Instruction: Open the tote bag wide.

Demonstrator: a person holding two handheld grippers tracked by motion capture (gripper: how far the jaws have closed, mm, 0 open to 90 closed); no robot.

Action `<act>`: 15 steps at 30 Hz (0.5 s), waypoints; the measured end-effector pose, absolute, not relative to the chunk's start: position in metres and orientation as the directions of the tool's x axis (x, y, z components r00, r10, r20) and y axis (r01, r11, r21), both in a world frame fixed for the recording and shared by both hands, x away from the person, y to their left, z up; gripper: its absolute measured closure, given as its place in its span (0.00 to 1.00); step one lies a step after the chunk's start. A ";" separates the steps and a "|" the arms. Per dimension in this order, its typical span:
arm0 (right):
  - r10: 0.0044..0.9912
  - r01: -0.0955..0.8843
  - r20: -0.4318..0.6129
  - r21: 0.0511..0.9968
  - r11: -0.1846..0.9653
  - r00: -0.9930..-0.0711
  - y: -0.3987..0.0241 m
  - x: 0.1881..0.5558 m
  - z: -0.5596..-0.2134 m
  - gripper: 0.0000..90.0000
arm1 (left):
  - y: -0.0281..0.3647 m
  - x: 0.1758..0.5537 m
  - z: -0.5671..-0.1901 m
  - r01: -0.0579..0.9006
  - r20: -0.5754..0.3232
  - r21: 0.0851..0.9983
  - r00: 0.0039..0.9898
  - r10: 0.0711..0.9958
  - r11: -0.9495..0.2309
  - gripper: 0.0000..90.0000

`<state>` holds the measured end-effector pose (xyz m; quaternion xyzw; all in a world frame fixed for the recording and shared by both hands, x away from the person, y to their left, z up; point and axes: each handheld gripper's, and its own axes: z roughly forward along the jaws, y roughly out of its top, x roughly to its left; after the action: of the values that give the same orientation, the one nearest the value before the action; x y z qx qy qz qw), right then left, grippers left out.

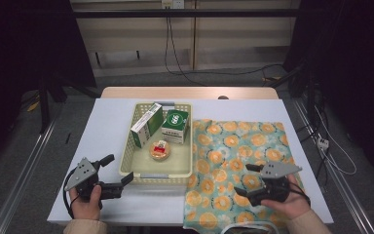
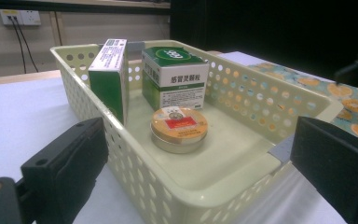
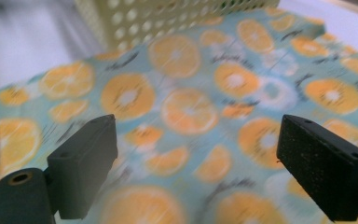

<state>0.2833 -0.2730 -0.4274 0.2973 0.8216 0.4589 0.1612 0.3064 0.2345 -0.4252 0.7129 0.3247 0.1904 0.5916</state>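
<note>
The right gripper, jaws apart and empty above the orange-print cloth, could bunch it against the basket the unclenched left gripper straddles.

Each hand carries a black gripper, the left gripper and the right gripper. Behind the jaws sits a grey three-cornered plate with small holes. The person's sleeves are tan.
</note>
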 end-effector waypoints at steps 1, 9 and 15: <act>0.641 0.337 -0.006 0.847 0.412 -0.768 -0.273 0.292 -0.425 0.14 | 0.234 0.306 -0.425 0.236 -0.107 0.967 0.716 0.690 -0.096 0.04; 0.702 0.421 0.019 0.812 0.405 -0.712 -0.271 0.367 -0.427 0.16 | 0.231 0.305 -0.425 0.237 -0.104 0.966 0.726 0.679 -0.106 0.04; 0.742 0.460 0.022 0.797 0.392 -0.670 -0.272 0.416 -0.432 0.18 | 0.231 0.304 -0.424 0.229 -0.104 0.968 0.736 0.669 -0.102 0.04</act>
<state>0.4163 -0.2724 -0.4320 0.3683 0.8163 0.4104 0.1719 0.3038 0.2308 -0.4242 0.7188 0.3124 0.1856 0.5927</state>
